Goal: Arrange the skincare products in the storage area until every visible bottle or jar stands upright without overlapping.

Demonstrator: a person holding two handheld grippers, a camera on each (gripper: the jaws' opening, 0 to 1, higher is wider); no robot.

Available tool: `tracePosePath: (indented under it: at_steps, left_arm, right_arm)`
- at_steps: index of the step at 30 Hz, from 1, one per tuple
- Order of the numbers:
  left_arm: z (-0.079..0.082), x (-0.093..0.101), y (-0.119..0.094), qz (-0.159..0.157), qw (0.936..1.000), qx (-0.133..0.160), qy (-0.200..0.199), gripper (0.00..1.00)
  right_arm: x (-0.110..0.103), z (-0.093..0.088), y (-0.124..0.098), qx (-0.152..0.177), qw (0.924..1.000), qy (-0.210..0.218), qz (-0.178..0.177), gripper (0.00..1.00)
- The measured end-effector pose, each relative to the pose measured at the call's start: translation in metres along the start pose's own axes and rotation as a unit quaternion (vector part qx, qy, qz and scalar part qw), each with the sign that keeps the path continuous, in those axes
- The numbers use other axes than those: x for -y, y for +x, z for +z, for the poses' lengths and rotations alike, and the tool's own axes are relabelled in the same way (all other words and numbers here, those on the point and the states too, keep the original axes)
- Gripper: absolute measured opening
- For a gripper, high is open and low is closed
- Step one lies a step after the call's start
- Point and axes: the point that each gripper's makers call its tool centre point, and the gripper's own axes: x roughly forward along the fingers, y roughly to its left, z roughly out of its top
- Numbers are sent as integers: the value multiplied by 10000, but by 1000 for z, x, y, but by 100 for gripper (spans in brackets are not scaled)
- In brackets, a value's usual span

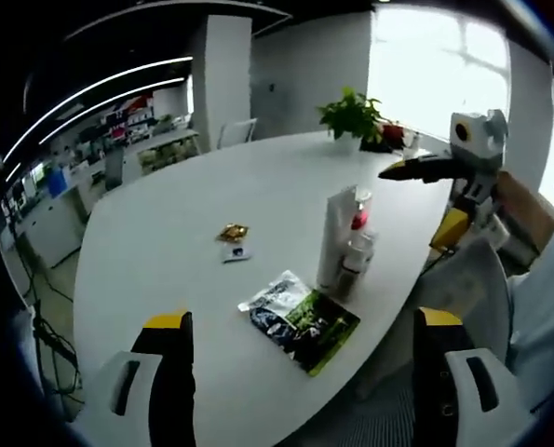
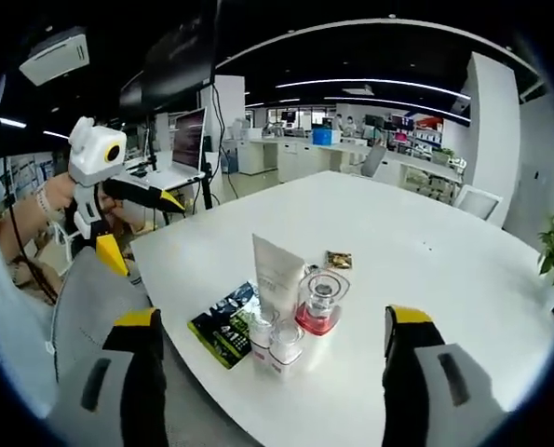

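Daylight floods in from the tall bright window (image 1: 439,70) at one o'clock in the left gripper view, blown out to white. Long ceiling light strips (image 2: 388,86) glow at twelve in the right gripper view. Fisheye bending warps the edges; the smooth white oval table (image 2: 425,279) shows soft glare.

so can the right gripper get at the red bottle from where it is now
Probably yes. The red bottle stands on the table ahead of the right gripper, whose jaws are open. The white tube stands close beside it.
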Motion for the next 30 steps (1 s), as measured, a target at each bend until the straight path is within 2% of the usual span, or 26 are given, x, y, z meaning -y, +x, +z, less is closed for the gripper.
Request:
tracePosePath:
  at_steps: [10, 15, 17, 21, 24, 26, 28, 30]
  left_arm:
    - [-4, 0, 4, -48, 9999, -76, -68, 97]
    - [-7, -8, 10, 74, 9998, -197, 53, 97]
    - [-5, -11, 12, 171, 9995, -171, 220, 97]
    - [-11, -15, 20, 194, 9986, -373, 314, 97]
    - [-8, -24, 28, 217, 9985, -357, 352, 97]
    - [-6, -29, 32, 224, 9982, -395, 398, 94]
    - [-6, -39, 37, 366, 9941, -632, 807, 85]
    - [-4, -40, 43, 330, 9935, -656, 867, 85]
  right_arm:
    - [-1, -4, 4, -91, 9999, -14, 59, 100]
    - [2, -2, 6, -28, 10000, 11, 44, 100]
    - [5, -1, 6, 7, 10000, -16, -8, 100]
    - [5, -5, 9, -139, 9999, 7, 83, 100]
    - [4, -8, 11, -192, 9998, -7, 113, 100]
    - [4, -9, 12, -201, 9997, -24, 126, 100]
    - [6, -9, 11, -195, 9997, 11, 114, 100]
    - [7, -8, 11, -182, 9998, 28, 102, 100]
